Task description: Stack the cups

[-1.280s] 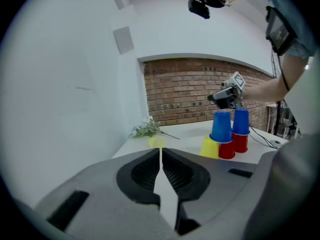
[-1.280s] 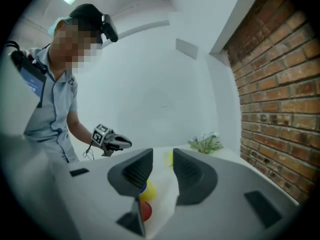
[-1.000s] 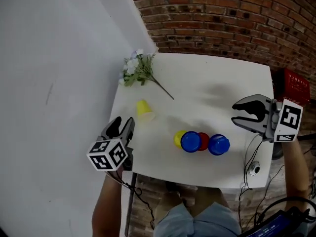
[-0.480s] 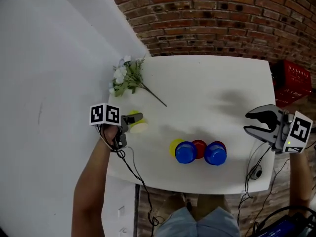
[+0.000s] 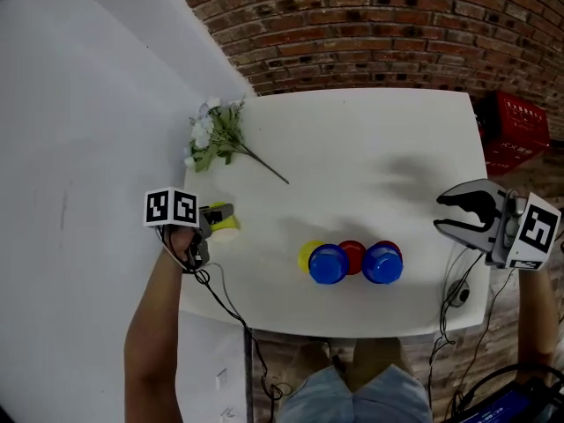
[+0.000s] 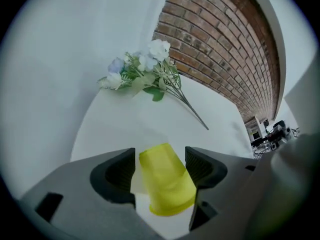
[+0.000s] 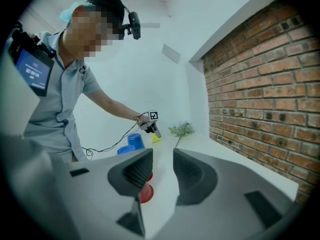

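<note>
A white table [image 5: 370, 166] is seen from above, set against a brick wall [image 5: 370, 25] at the far side and a white wall [image 5: 79, 104] at the left. A red crate [image 5: 515, 130] is seen beyond the table's right edge. A bunch of flowers [image 5: 216, 135] is laid at the far left corner, its stem pointed toward the middle.

Toward the near edge, four cups are grouped in a row: a standing yellow cup [image 5: 308, 254] at the left, a left blue cup [image 5: 328, 264] touching it, a red cup [image 5: 352, 252] just behind, and a right blue cup [image 5: 382, 263] at the right end.

The left gripper [image 5: 214, 218] is held at the table's left edge and pointed steeply down. A lying yellow cup [image 6: 166, 179] is found on its side between the jaws, its rim turned toward the camera. The jaws have just been closing, yet a strip of table is visible between the left pad and the cup, so no firm hold is shown.

The right gripper [image 5: 438, 211] is held over the right edge, well apart from the cups. Its jaws are kept a little apart, and nothing is held between them.
</note>
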